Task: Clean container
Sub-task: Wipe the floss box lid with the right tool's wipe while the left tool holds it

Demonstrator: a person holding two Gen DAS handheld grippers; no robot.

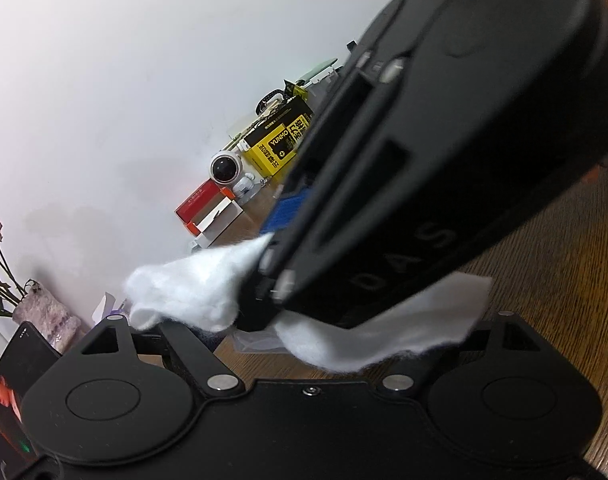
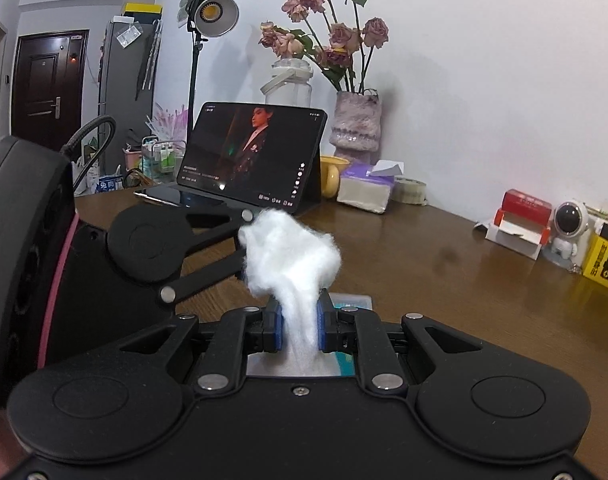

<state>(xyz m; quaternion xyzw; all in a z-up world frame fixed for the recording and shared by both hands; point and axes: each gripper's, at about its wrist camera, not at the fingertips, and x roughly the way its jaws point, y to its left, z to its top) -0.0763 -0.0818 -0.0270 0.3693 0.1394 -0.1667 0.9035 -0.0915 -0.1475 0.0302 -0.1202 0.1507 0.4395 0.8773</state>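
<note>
In the right wrist view my right gripper is shut on a fluffy white cotton wad that stands up between its blue pads. Under the jaws lies a clear plastic container, mostly hidden. The left wrist view shows the right gripper crossing from the upper right, with the cotton wad bulging at its tip and trailing a flat strip beneath. My left gripper sits just below it with its linkage arms spread wide; its fingertips are hidden behind the cotton. A clear container edge shows on the wooden table.
Along the back wall the table holds a propped tablet, a vase of dried roses, a tissue pack, a tape roll, a red-and-white box, an astronaut figure and a yellow box. A studio lamp stands behind.
</note>
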